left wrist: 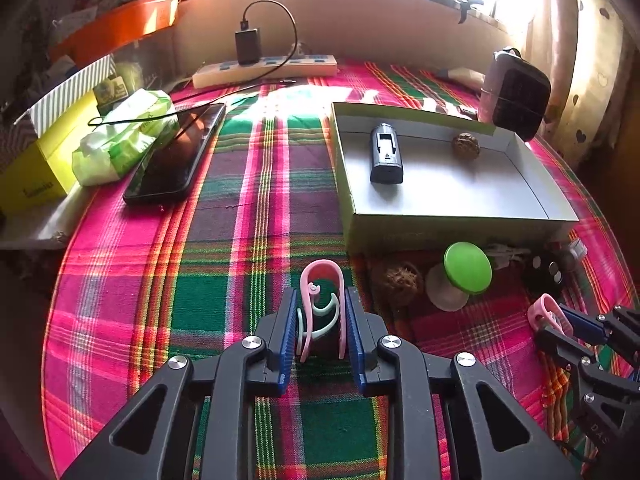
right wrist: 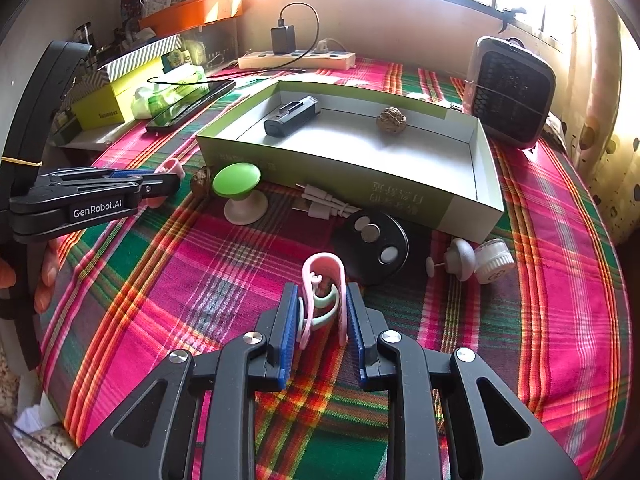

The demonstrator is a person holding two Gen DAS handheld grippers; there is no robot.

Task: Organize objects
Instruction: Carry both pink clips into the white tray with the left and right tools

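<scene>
sunlit window wall behind a round table under a plaid cloth; open white box ahead and to the right of the left gripper, ahead and slightly right of the right gripper. both sets of jaws closed on a pink clip: left pink clip pinched between the blue pads, right pink clip likewise, each clip's long axis in line with the fingers, rounded end forward, tail back between the pads. inside the box already: black battery toward the left wall, walnut near the far wall; broad bare floor in the near right half. near wall of the box between both jaws and that floor, so a lift over the rim judged necessary before release. right gripper judged nearer to the open half. clutter in front of the near wall: green-capped knob, second walnut, black disc, white cable, grey and white brush; low passes risky there. phone and tissue pack far to the left, well apart from either path.
</scene>
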